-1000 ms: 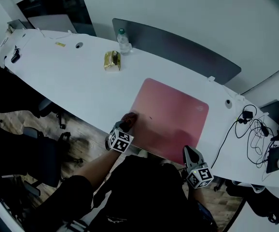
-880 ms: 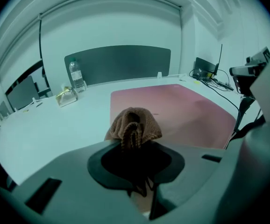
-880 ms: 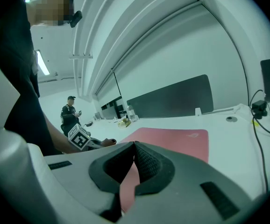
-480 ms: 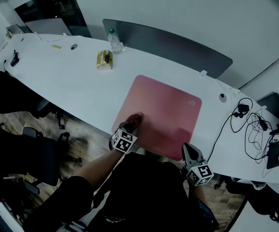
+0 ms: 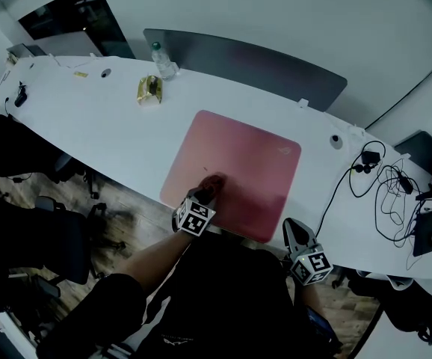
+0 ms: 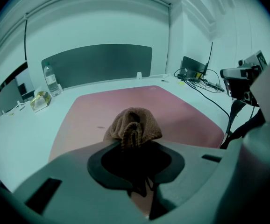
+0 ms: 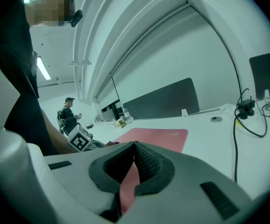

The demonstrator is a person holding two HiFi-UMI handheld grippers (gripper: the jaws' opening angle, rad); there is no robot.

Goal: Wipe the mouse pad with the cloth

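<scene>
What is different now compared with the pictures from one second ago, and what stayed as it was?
The left gripper, shut on the cloth, slid the cloth to the right over the pink mouse pad, from its left edge toward the middle. The right gripper stayed shut at the pad's near right edge. The water bottle kept its place on the table.

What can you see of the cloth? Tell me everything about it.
The cloth is brown, with a knitted or towelling look, and is bunched into a rounded wad with folds running down its middle. The left gripper has its jaws shut on the wad's near end. The rest of the wad sits on the red mouse pad, close to the pad's front edge.
</scene>
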